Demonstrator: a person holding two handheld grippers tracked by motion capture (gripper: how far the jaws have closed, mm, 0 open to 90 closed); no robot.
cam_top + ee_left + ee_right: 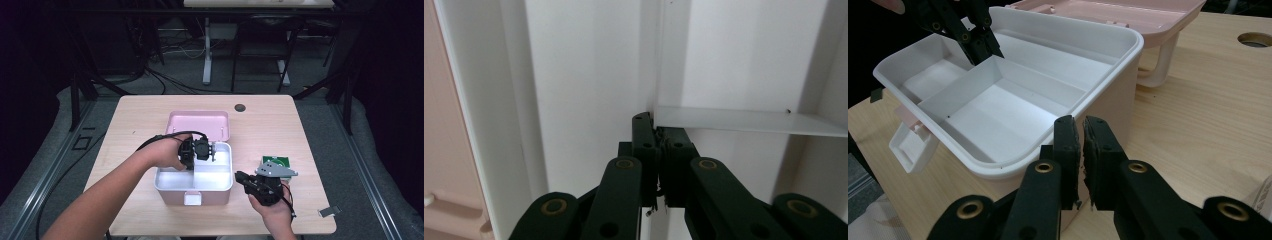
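The pink box (pixel 200 197) stands open, its white tray (pixel 1013 95) bare. The left gripper (pixel 212 151) pinches the tray's divider (pixel 744 121). The right gripper (pixel 1082 145) rests pressed together just beside the box.

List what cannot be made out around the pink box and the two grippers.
- Green item, high view: mostly covered by the right gripper.
- Left gripper tips, left gripper view: whether they pinch the white tray's divider is unclear.
- Small grey piece at the table's edge: too small to identify.
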